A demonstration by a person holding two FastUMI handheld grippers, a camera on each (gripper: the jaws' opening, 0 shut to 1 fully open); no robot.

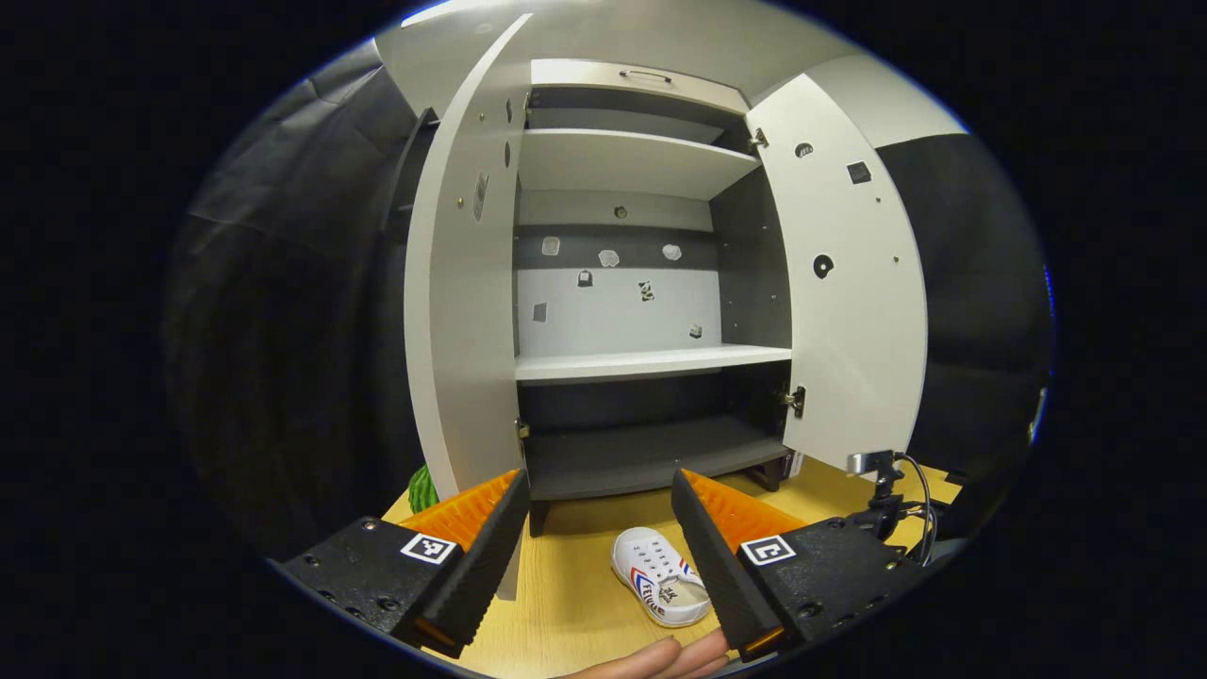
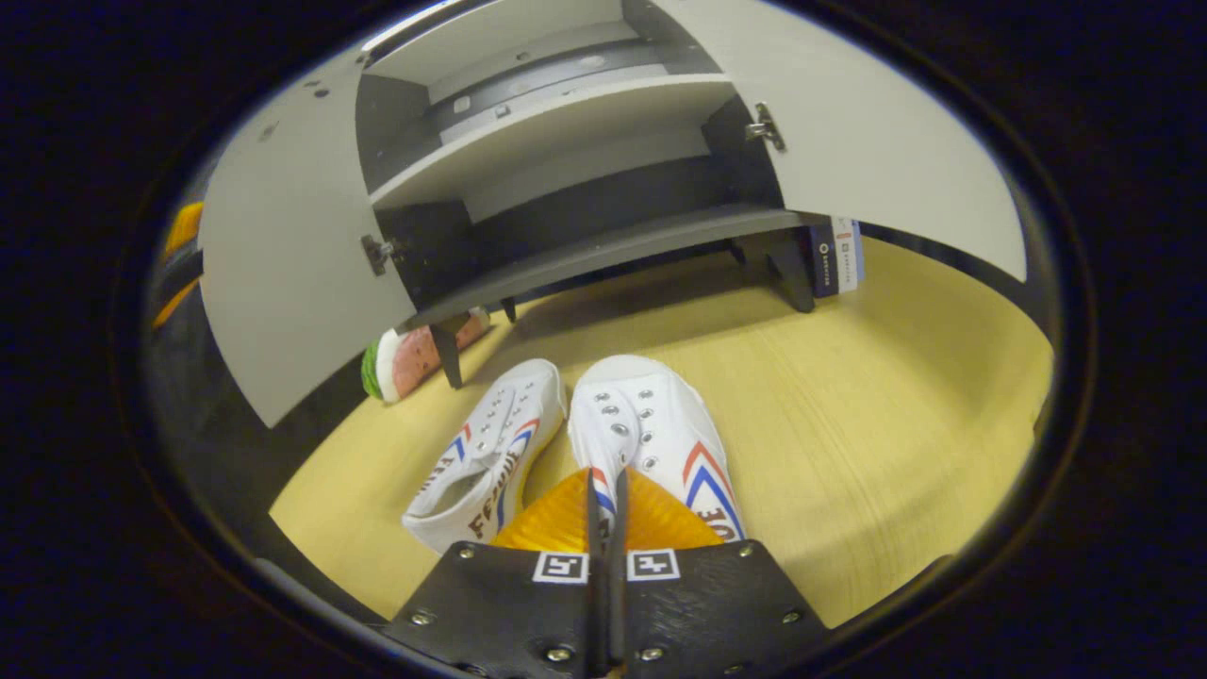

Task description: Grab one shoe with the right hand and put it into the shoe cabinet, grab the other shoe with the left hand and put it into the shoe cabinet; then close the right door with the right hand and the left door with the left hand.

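Two white shoes with red and blue stripes lie side by side on the wooden floor in front of the shoe cabinet [image 2: 566,123], toes toward it. In the right gripper view my right gripper [image 2: 603,476] is shut, pinching the inner rim of the right-hand shoe [image 2: 651,424] near its heel. The other shoe [image 2: 486,453] lies just to the left of it, untouched. In the left gripper view my left gripper [image 1: 599,481] stands open above the floor, facing the open cabinet [image 1: 651,363], with one shoe [image 1: 660,575] below and between its fingers.
Both cabinet doors stand wide open, the left door [image 1: 462,330] and the right door [image 1: 849,283]. A watermelon-slice toy [image 2: 415,358] lies by the cabinet's left leg and a small box [image 2: 834,255] by its right leg. A hand [image 1: 660,660] shows at the bottom edge.
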